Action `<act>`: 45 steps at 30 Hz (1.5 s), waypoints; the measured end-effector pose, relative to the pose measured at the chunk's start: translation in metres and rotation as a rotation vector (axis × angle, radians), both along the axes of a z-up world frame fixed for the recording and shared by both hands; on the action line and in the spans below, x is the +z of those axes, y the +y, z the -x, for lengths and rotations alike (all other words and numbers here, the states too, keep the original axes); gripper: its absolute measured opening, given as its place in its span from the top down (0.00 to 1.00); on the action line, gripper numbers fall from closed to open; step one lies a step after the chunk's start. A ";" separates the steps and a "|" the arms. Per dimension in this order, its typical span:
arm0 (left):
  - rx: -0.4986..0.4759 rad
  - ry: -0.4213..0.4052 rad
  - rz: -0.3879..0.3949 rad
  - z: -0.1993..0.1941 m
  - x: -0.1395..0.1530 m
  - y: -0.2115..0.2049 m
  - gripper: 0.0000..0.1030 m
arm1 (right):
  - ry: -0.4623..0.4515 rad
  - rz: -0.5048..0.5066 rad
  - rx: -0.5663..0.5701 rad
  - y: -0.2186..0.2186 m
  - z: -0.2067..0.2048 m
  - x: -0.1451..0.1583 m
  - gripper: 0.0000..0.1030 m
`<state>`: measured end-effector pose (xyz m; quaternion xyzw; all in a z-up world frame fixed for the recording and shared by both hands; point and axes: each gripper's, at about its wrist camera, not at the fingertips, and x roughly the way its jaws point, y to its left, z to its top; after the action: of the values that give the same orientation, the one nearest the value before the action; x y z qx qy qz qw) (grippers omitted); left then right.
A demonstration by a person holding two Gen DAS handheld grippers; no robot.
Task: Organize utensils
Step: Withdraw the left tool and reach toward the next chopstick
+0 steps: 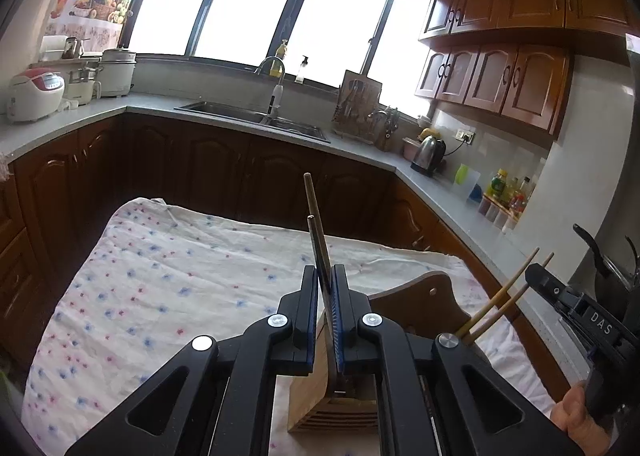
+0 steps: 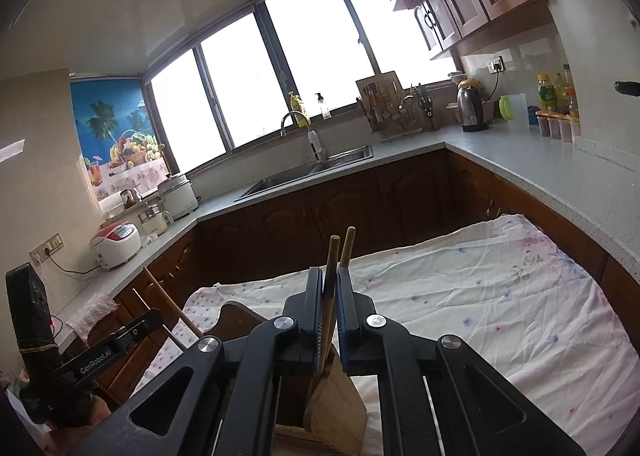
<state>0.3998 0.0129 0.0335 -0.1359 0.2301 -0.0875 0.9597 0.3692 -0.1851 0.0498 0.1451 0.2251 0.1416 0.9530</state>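
My left gripper (image 1: pixel 325 284) is shut on a pair of dark chopsticks (image 1: pixel 314 223) that point up and away. Below it stands a wooden utensil block (image 1: pixel 316 392) on the floral cloth. My right gripper (image 2: pixel 330 288) is shut on a pair of light wooden chopsticks (image 2: pixel 340 248), also upright, above the same wooden block (image 2: pixel 340 404). In the left wrist view the right gripper (image 1: pixel 538 276) and its light chopsticks (image 1: pixel 504 296) show at the right. In the right wrist view the left gripper (image 2: pixel 148 320) shows at the lower left.
A table under a white floral cloth (image 1: pixel 168 280) lies ahead. A curved wooden chair back (image 1: pixel 424 296) stands behind the block. A grey counter (image 1: pixel 360 147) holds a sink (image 1: pixel 256 117), a kettle (image 1: pixel 429 153), a rice cooker (image 1: pixel 34 95) and bottles (image 1: pixel 506 191).
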 end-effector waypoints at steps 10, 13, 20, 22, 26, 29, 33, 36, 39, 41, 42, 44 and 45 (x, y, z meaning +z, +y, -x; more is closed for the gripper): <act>0.011 0.014 0.005 0.005 0.004 0.000 0.68 | 0.001 -0.038 0.024 -0.003 0.007 0.005 0.63; 0.024 0.003 0.013 0.013 0.007 0.004 0.50 | -0.031 -0.053 0.023 -0.005 0.016 0.013 0.43; 0.057 -0.002 -0.007 0.048 0.011 0.015 0.21 | -0.091 -0.096 0.025 -0.018 0.049 0.029 0.06; 0.068 -0.003 -0.016 0.063 0.012 0.019 0.11 | -0.092 -0.097 0.031 -0.022 0.060 0.032 0.03; 0.075 -0.009 -0.016 0.092 0.015 0.024 0.09 | -0.077 -0.088 0.034 -0.027 0.078 0.030 0.03; 0.073 -0.012 -0.011 0.113 0.016 0.026 0.08 | -0.061 -0.082 0.039 -0.032 0.093 0.027 0.03; 0.062 -0.006 -0.016 0.138 0.017 0.027 0.08 | -0.042 -0.068 0.032 -0.039 0.112 0.023 0.03; 0.059 0.004 -0.011 0.154 0.015 0.029 0.08 | -0.021 -0.072 0.022 -0.046 0.126 0.018 0.03; 0.046 0.023 -0.005 0.171 0.011 0.028 0.08 | 0.002 -0.067 0.008 -0.053 0.137 0.012 0.03; 0.034 0.035 -0.003 0.180 0.008 0.028 0.08 | 0.019 -0.061 0.005 -0.055 0.145 0.007 0.03; 0.033 0.042 -0.003 0.181 0.008 0.027 0.08 | 0.026 -0.057 0.005 -0.057 0.148 0.005 0.03; 0.029 0.064 -0.004 0.187 0.005 0.027 0.08 | 0.043 -0.047 0.002 -0.059 0.154 0.001 0.03; 0.026 0.075 -0.002 0.190 0.003 0.027 0.08 | 0.051 -0.045 0.001 -0.060 0.156 -0.001 0.03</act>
<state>0.2093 0.0399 0.0366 -0.1411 0.2642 -0.0695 0.9516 0.2128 -0.2455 0.0484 0.1697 0.2462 0.1432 0.9434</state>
